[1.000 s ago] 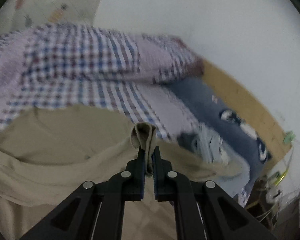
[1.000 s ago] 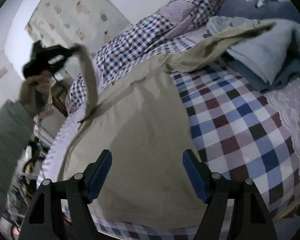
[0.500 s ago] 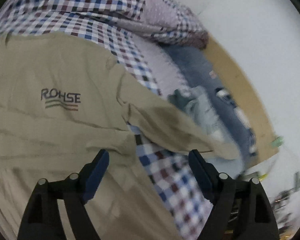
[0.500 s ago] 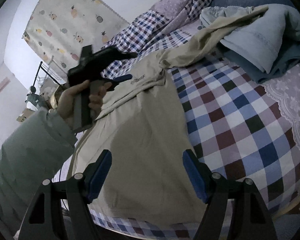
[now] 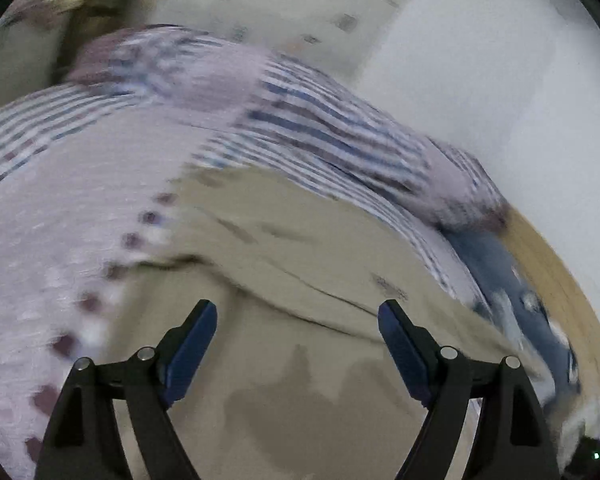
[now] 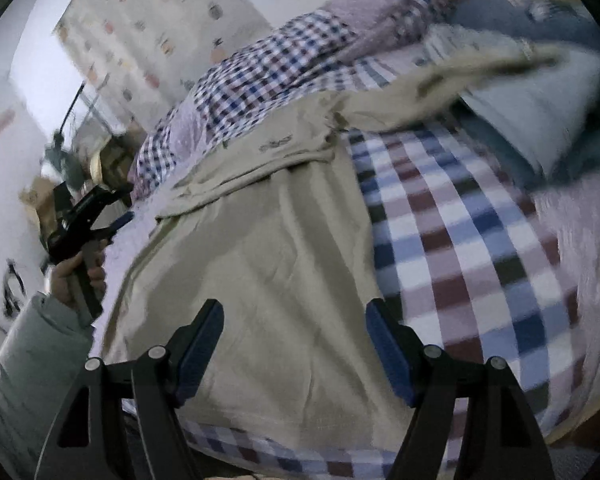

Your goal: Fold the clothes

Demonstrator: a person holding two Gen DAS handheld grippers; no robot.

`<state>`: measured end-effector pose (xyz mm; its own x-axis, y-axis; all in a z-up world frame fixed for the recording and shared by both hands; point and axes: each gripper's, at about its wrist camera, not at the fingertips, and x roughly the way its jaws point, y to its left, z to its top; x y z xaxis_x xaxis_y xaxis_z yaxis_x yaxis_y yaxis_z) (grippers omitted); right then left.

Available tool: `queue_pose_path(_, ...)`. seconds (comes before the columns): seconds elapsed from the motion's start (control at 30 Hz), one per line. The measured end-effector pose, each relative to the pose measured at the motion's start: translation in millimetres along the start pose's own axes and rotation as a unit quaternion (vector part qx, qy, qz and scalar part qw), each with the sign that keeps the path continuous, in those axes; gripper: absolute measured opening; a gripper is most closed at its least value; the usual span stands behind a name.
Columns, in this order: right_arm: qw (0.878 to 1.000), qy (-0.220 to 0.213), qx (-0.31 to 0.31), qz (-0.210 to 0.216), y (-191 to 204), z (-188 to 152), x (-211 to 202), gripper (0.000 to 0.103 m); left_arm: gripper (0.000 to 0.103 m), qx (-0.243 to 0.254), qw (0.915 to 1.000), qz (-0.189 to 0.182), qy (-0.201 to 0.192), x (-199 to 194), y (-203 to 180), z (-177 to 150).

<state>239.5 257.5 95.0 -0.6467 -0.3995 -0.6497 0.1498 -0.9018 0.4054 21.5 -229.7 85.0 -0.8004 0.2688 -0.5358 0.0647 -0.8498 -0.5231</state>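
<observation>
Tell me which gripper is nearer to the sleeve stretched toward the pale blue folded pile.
Right. The right gripper hovers open over the shirt body below the sleeve; the left gripper is off the bed's far side.

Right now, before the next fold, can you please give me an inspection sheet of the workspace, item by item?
Surface: bed with checked blue, maroon and white cover.
Job's things: beige long-sleeved shirt lies spread out, left sleeve folded in over the chest, right sleeve stretched onto the pile.
Clutter: pale blue folded garments; dark blue pillow.
Grippers: left gripper open, holding nothing; right gripper open above the shirt's hem.
Cables: nothing seen.
Surroundings: white wall; fruit-print curtain; wooden headboard. The left wrist view is blurred.
</observation>
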Motion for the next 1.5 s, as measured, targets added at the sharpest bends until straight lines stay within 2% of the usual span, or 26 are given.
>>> queue_pose_path(0.1, 0.999, 0.005, -0.042, -0.013, 17, 13, 4, 0.077, 0.086, 0.004, 0.9994, 0.035, 0.006, 7, 27, 5)
queue_pose_path(0.17, 0.998, 0.004, -0.066, -0.009, 35, 33, 12, 0.077, 0.086, 0.069, 0.9943, 0.081, 0.001, 11, 27, 10)
queue_pose_path(0.27, 0.996, 0.01, -0.092, 0.007, 69, 67, 38, 0.077, 0.086, 0.159, 0.9798, 0.121, 0.005, 26, 16, 8)
queue_pose_path(0.33, 0.994, 0.015, -0.109, 0.018, 92, 89, 55, 0.077, 0.081, 0.186, 0.9753, 0.118, 0.015, 34, 14, 6)
queue_pose_path(0.43, 0.989, 0.029, -0.138, 0.04, 128, 116, 91, 0.077, 0.06, 0.214, 0.9705, 0.107, 0.032, 43, 13, 3)
queue_pose_path(0.5, 0.986, 0.021, -0.158, 0.057, 153, 139, 104, 0.077, 0.042, 0.236, 0.9657, 0.1, 0.04, 49, 13, 3)
queue_pose_path(0.53, 0.983, 0.016, -0.168, 0.065, 166, 151, 111, 0.076, 0.04, 0.246, 0.9635, 0.098, 0.037, 48, 14, 5)
queue_pose_path(0.6, 0.979, 0.007, -0.189, 0.082, 191, 175, 123, 0.063, 0.04, 0.26, 0.9608, 0.093, 0.028, 45, 17, 11)
queue_pose_path(0.67, 0.973, -0.003, -0.209, 0.1, 216, 199, 135, 0.052, 0.04, 0.239, 0.9685, 0.069, 0.016, 41, 27, 23)
queue_pose_path(0.77, 0.963, -0.018, -0.239, 0.125, 254, 235, 153, 0.046, 0.04, 0.211, 0.9766, 0.039, 0.009, 43, 38, 36)
queue_pose_path(0.83, 0.955, -0.028, -0.258, 0.142, 280, 259, 165, 0.046, 0.04, 0.218, 0.9755, 0.021, 0.015, 49, 37, 38)
queue_pose_path(0.9, 0.949, 0.002, -0.285, 0.136, 298, 260, 203, 0.047, 0.04, 0.243, 0.9697, 0.015, 0.026, 57, 29, 36)
queue_pose_path(0.97, 0.941, 0.035, -0.312, 0.128, 315, 259, 243, 0.048, 0.04, 0.279, 0.9593, 0.014, 0.046, 69, 18, 28)
queue_pose_path(1.07, 0.925, 0.084, -0.351, 0.115, 341, 256, 304, 0.046, 0.04, 0.314, 0.946, 0.033, 0.074, 86, 7, 17)
queue_pose_path(1.13, 0.913, 0.117, -0.377, 0.107, 359, 255, 344, 0.046, 0.038, 0.321, 0.9418, 0.051, 0.087, 96, 6, 13)
queue_pose_path(1.2, 0.899, 0.139, -0.403, 0.103, 368, 243, 385, 0.045, 0.029, 0.314, 0.9427, 0.062, 0.093, 101, 9, 13)
queue_pose_path(1.27, 0.885, 0.155, -0.427, 0.1, 377, 233, 423, 0.044, 0.025, 0.297, 0.9477, 0.073, 0.093, 104, 15, 17)
queue_pose_path(1.33, 0.875, 0.162, -0.448, 0.082, 382, 227, 449, 0.043, 0.016, 0.28, 0.952, 0.086, 0.09, 107, 21, 22)
queue_pose_path(1.37, 0.87, 0.165, -0.458, 0.073, 385, 224, 462, 0.043, 0.006, 0.273, 0.953, 0.096, 0.09, 109, 23, 24)
queue_pose_path(1.5, 0.853, 0.179, -0.488, 0.047, 388, 205, 499, 0.043, 0.003, 0.26, 0.9568, 0.101, 0.082, 110, 26, 25)
